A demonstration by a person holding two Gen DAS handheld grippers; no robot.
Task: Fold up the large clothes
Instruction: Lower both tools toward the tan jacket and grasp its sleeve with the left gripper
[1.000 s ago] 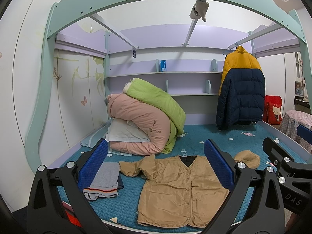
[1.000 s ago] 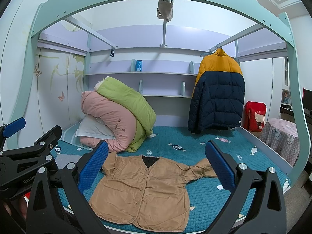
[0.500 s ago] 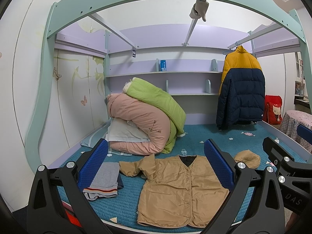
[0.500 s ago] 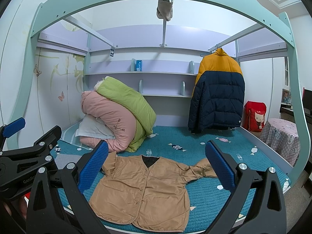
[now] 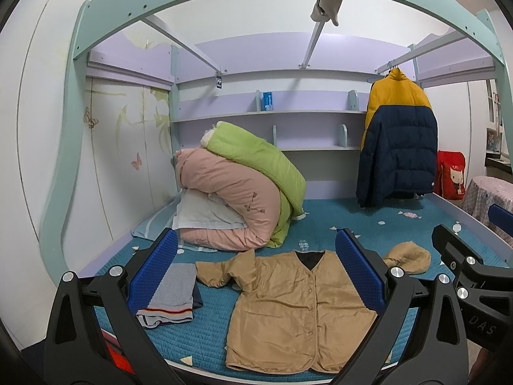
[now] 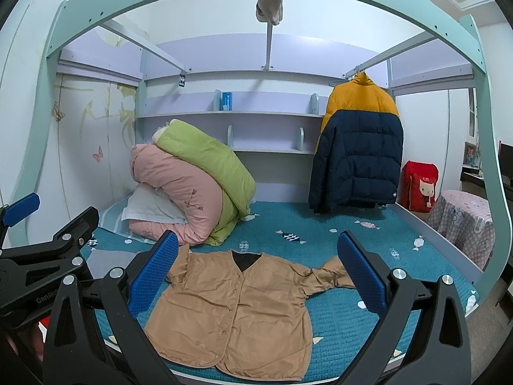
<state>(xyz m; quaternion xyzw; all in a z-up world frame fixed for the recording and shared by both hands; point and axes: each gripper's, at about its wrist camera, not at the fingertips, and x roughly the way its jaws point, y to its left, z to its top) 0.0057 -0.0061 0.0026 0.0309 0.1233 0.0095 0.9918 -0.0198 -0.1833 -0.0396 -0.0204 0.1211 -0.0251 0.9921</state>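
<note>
Spreading across the teal bed (image 6: 336, 224), the tan quilted jacket (image 5: 288, 308) lies flat at 6 o'clock, sleeves bunched. Left tongs (image 5: 256, 276) and right tongs (image 6: 256, 276) gape wide, empty; bunched sleeves risk lopsided folds.

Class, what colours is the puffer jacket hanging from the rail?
Yellow on top, navy below; the jacket shows best in the right wrist view.

Hidden and cut-off parts

The tan jacket (image 5: 288, 308) loses its right sleeve behind the left gripper (image 5: 256, 272) finger; beside the jacket, the folded grey garment (image 5: 173, 295) is partly covered too.
</note>
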